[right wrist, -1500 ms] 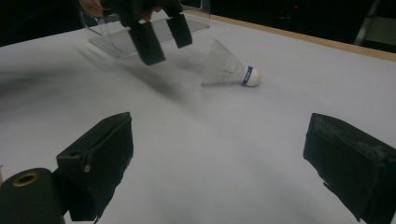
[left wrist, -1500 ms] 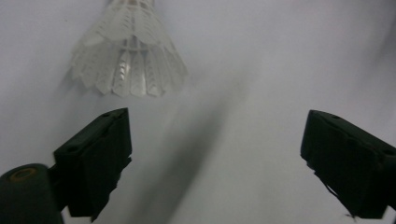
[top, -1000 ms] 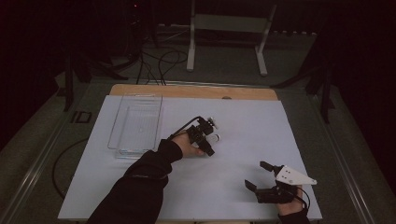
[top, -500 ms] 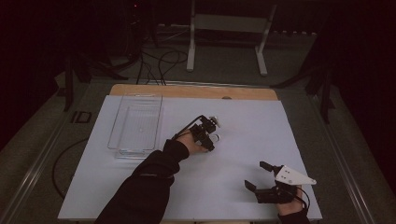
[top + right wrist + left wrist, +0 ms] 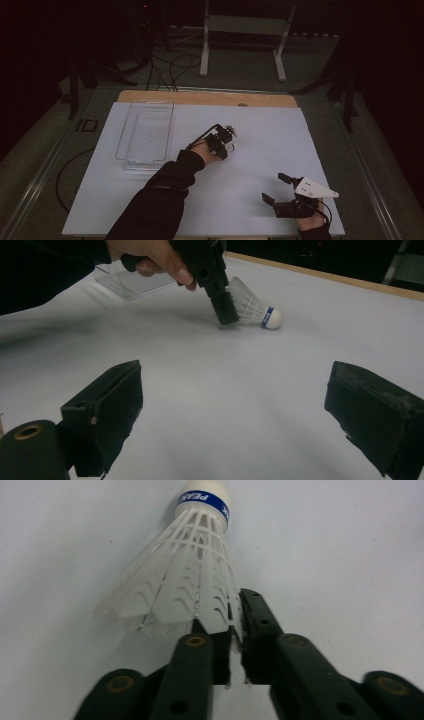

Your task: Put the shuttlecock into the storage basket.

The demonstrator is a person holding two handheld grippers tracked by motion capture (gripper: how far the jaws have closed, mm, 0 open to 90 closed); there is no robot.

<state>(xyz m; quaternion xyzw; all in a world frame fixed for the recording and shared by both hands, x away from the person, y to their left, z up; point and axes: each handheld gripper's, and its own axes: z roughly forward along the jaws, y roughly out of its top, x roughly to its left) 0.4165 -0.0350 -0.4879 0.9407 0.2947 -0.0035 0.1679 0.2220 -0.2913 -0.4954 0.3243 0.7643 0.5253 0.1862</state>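
Left gripper, fingers just closed, pinches the skirt edge of the shuttlecock lying on the white table; lift slowly, light pressure so the feathers don't crush; right gripper rests open, well apart.

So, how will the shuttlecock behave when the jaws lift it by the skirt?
The shuttlecock is probably very light: its skirt is thin, open white ribs. The left gripper has just been closing and now pinches the skirt's edge, which may bend or crack under a hard squeeze. With its round white cap on the table, it would likely roll in a curve if released.
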